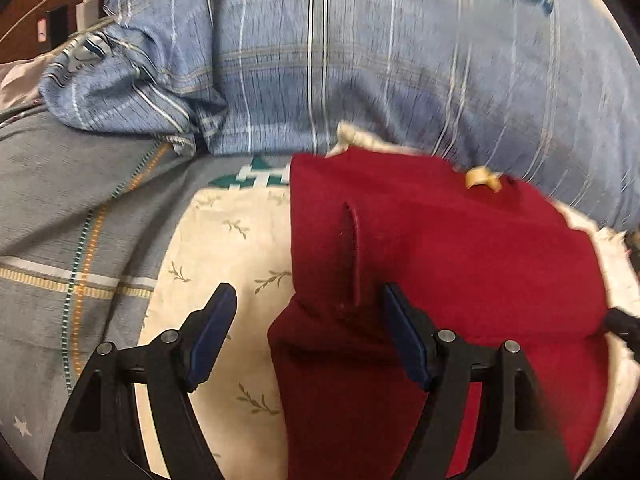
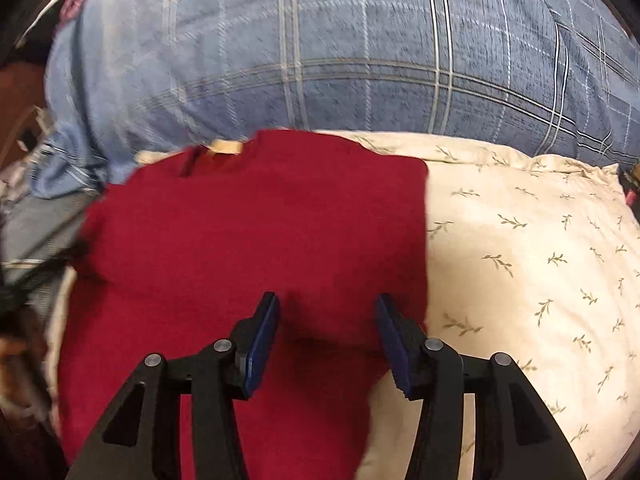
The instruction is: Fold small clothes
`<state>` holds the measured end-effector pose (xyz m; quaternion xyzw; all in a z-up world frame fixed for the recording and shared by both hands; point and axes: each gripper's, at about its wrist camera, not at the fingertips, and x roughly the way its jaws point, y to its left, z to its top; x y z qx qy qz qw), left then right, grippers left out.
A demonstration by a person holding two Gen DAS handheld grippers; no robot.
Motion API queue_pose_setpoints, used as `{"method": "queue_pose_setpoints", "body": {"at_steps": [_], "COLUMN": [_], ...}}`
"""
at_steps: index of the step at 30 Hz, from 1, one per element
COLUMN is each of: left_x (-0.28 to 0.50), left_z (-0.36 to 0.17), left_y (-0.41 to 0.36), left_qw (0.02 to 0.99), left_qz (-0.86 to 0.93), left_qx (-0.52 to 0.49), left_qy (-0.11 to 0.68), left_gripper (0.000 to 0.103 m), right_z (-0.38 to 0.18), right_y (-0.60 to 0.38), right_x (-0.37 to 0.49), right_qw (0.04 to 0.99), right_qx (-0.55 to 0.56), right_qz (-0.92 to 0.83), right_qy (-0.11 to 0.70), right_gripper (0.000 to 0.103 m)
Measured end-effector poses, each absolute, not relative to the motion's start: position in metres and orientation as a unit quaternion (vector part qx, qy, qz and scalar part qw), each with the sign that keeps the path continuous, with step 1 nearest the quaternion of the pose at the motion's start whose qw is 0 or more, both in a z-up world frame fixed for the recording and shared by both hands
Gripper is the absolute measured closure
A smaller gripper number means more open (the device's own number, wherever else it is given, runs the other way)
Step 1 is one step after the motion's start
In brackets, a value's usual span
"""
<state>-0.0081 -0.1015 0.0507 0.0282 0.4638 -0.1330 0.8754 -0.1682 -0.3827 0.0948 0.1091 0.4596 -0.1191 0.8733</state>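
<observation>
A dark red knit garment (image 1: pixel 440 248) lies flat on a cream leaf-print pillow (image 1: pixel 224 248), with a tan neck label (image 1: pixel 482 179) at its far edge. A raised fold (image 1: pixel 352 256) runs down its left part. My left gripper (image 1: pixel 310 306) stands wide open over the garment's left edge, one finger above the pillow and the other above the red cloth. In the right wrist view the red garment (image 2: pixel 256 232) covers the left of the cream pillow (image 2: pixel 520 264). My right gripper (image 2: pixel 328 320) hovers open over its near right part, and its pads press on nothing.
A big blue plaid pillow (image 2: pixel 340 52) bulges right behind the garment. A grey checked blanket (image 1: pixel 72 220) lies to the left. A white charger with its cable (image 1: pixel 87 10) and a dark phone (image 1: pixel 52 26) rest on a brown surface at the far left.
</observation>
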Motion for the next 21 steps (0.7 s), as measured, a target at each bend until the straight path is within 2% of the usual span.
{"method": "queue_pose_setpoints", "body": {"at_steps": [12, 21], "left_x": [-0.041, -0.059], "left_z": [0.069, 0.077], "left_y": [-0.089, -0.065], "left_qw": [0.889, 0.889], "left_qz": [-0.139, -0.138], "left_qx": [0.054, 0.031], "left_qy": [0.434, 0.436], "left_gripper": [0.029, 0.029], "right_z": [0.112, 0.109], "right_y": [-0.361, -0.332], "right_x": [-0.19, -0.197], "right_qw": [0.881, 0.88], "right_qx": [0.114, 0.106], "right_qz": [-0.085, -0.058], "right_qy": [0.451, 0.46], "right_gripper": [0.052, 0.052]}}
